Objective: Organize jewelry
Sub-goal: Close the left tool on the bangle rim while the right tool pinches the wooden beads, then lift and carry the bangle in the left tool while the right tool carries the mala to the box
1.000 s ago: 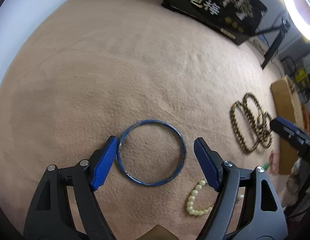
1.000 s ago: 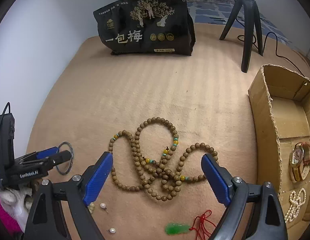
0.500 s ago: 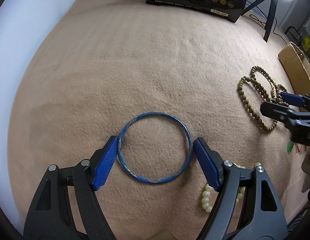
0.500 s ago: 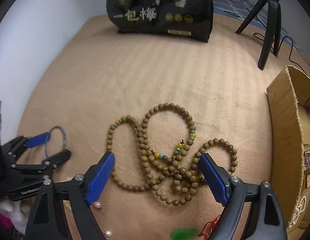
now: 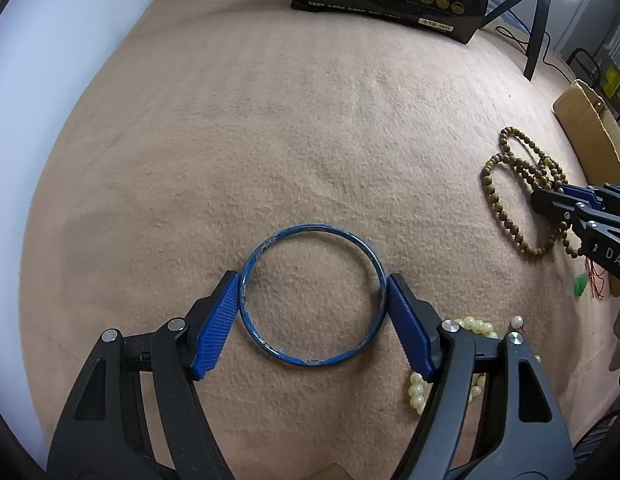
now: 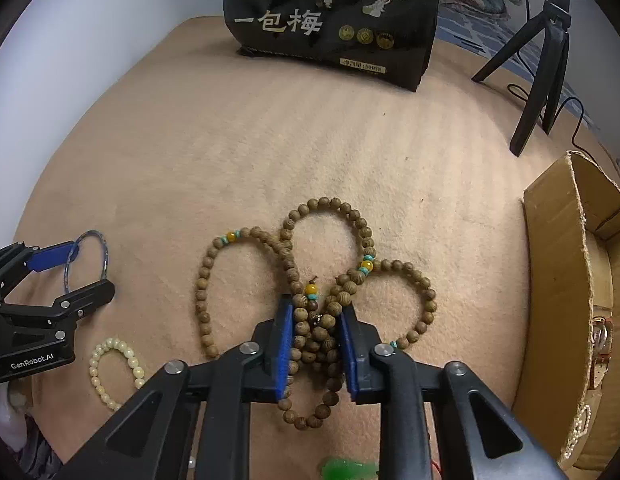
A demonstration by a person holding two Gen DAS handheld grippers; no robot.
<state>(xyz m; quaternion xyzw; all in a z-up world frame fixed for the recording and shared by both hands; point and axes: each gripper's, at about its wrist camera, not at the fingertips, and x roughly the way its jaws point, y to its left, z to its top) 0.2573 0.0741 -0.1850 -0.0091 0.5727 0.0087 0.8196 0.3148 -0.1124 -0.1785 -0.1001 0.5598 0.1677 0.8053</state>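
Note:
A blue bangle (image 5: 313, 294) lies flat on the tan blanket. My left gripper (image 5: 313, 300) holds it between both blue pads, one on each side; it also shows in the right wrist view (image 6: 85, 258). A long string of brown wooden beads (image 6: 322, 272) lies in loops on the blanket. My right gripper (image 6: 314, 320) is shut on the bunched middle of that string. The beads also show in the left wrist view (image 5: 510, 196), with the right gripper (image 5: 566, 200) on them.
A cream bead bracelet (image 6: 113, 368) lies near the left gripper. A green pendant (image 6: 348, 468) with red cord lies at the front. A cardboard box (image 6: 566, 280) with jewelry stands at the right. A black bag (image 6: 334, 20) and a tripod (image 6: 546, 68) stand at the back.
My right gripper moved forward over the wooden beads and shut on their middle. My left gripper narrowed until both pads touch the blue bangle.

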